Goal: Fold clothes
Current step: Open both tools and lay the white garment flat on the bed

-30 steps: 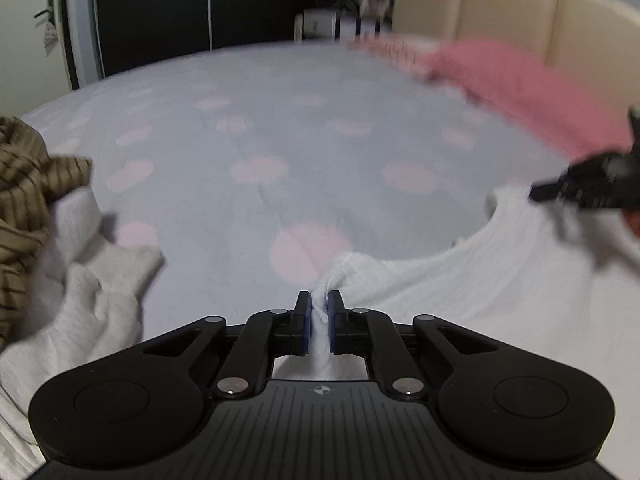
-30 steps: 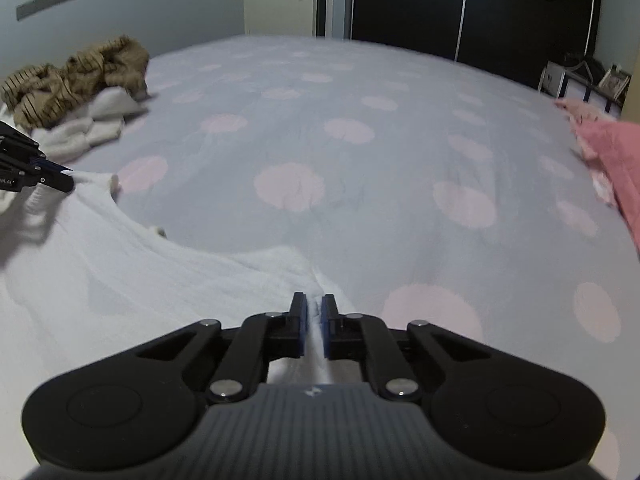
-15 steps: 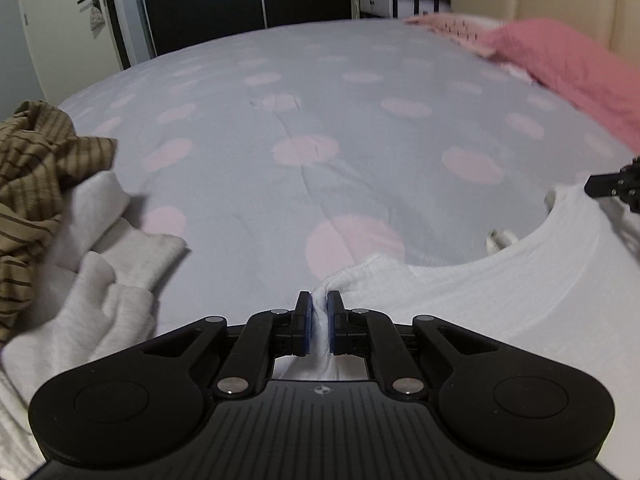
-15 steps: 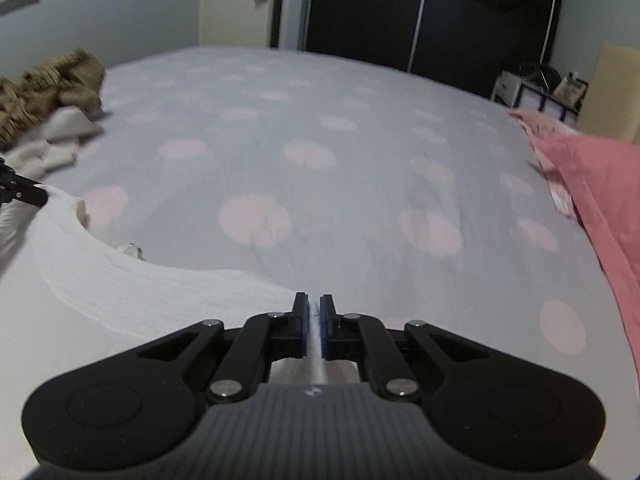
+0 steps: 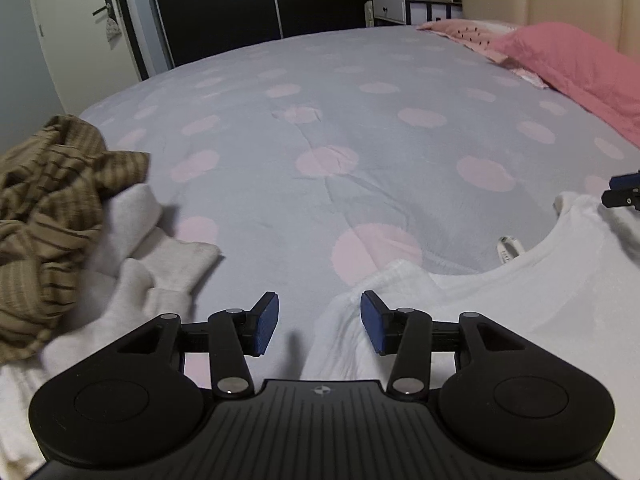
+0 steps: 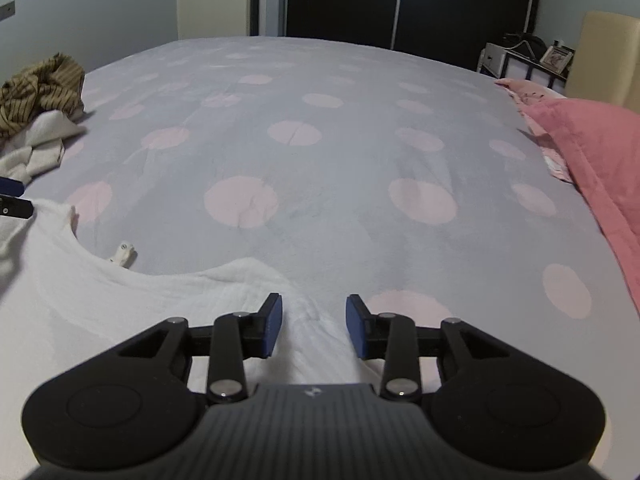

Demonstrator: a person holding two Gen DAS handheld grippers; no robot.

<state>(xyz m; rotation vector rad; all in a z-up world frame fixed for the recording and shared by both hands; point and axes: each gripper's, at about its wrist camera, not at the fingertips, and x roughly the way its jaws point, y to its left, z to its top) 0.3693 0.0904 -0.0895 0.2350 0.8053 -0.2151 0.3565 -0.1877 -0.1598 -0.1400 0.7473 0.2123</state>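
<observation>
A white T-shirt (image 5: 520,312) lies flat on the bed, neckline toward the far side, its label (image 5: 507,250) showing in the neck opening. My left gripper (image 5: 319,326) hovers over the shirt's left shoulder corner; its jaws are opening and the pads no longer press the cloth, which lies under the right finger. My right gripper (image 6: 314,326) stands over the other shoulder of the T-shirt (image 6: 120,312); its jaws are opening too, with cloth lying loose between them. Each gripper's tip shows at the other view's edge.
A brown striped garment (image 5: 52,208) sits on crumpled white clothes (image 5: 132,276) at the left. Pink pillows (image 5: 568,64) line the right side by the beige headboard. The grey bedsheet with pink dots (image 6: 320,160) stretches ahead toward dark wardrobes and a nightstand (image 6: 520,60).
Both grippers were shut on the shirt's shoulder corners; now both have let go and stand apart. The shirt has settled flat on the bed. The left view has tipped further down.
</observation>
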